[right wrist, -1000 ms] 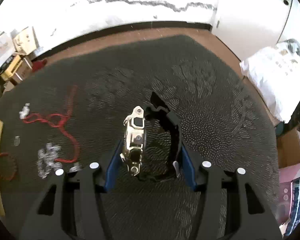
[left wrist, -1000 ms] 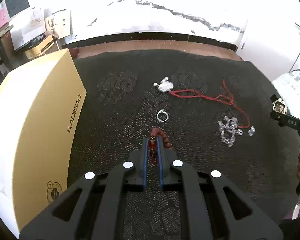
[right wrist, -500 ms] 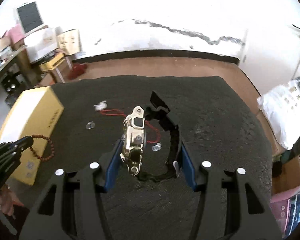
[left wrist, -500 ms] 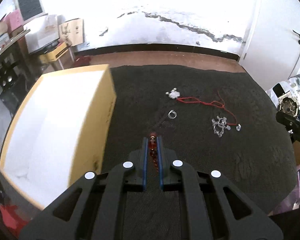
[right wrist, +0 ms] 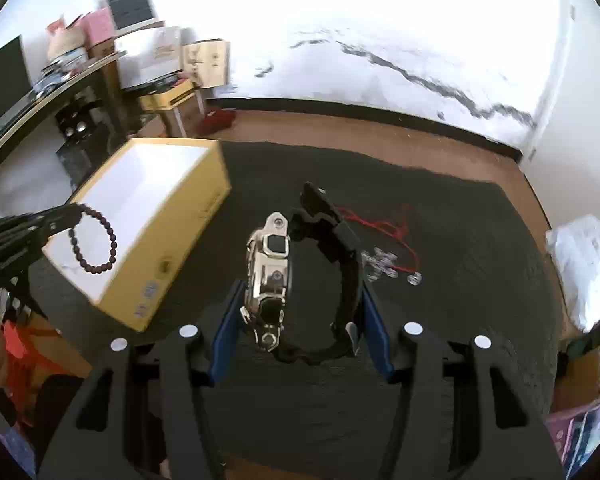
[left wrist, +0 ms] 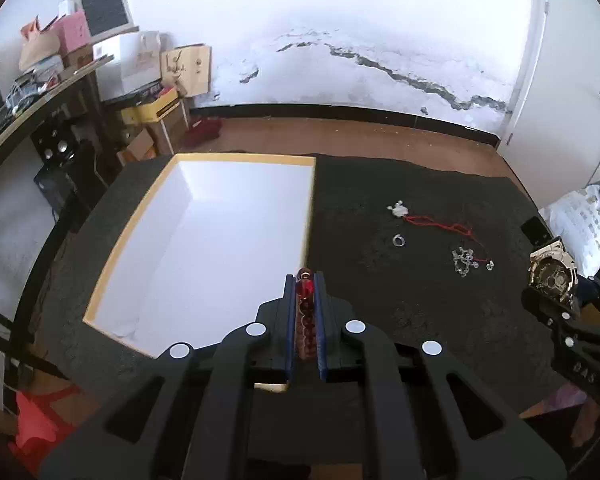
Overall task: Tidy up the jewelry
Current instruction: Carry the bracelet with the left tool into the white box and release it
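Left tongs are clamped tight on a dark red bead bracelet; from the right wrist view its loop hangs free below the tips, over the near corner of the open yellow box; the box, white inside, sits at the left of the dark patterned worktop. Right tongs stand about half open and grip a gold-cased wristwatch across its case and black strap, lifted clear of the worktop. Loose on the cloth to the right: a silver pendant on a red cord; a small silver ring just nearer; a clear bead piece, probably a bracelet, though it is too small to be sure.
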The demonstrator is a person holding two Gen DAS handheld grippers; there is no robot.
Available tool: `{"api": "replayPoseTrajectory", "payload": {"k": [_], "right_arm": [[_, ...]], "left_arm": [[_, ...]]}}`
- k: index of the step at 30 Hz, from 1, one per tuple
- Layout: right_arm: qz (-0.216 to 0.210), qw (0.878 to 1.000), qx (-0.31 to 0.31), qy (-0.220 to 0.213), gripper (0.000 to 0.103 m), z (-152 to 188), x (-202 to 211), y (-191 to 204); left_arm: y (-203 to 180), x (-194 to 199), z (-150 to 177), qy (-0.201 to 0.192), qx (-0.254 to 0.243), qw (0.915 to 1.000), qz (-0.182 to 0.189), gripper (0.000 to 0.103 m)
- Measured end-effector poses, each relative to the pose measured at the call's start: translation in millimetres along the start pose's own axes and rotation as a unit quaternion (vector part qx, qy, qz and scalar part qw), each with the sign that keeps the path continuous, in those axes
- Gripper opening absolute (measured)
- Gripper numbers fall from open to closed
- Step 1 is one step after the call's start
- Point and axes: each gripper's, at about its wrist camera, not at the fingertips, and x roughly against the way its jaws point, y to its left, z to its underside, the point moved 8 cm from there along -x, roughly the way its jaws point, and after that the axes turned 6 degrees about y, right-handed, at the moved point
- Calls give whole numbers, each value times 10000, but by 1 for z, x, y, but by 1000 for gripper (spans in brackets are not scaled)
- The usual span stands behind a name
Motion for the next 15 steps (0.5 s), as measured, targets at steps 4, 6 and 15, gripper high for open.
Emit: {"api": "replayPoseTrajectory", "payload": {"k": [4, 6, 15], "right_arm": [[-136, 9995, 272, -65, 54, -16, 11, 50], [-196, 9991, 379, -80, 54, -25, 13, 72], [-485, 9960, 750, 69, 54, -56, -10, 150]], "left_arm": [[28, 5, 4, 70, 170, 9998, 28, 8], [44, 5, 5, 79, 245, 9997, 3, 8], [101, -20, 6, 193, 624, 9976, -219, 8]]}}
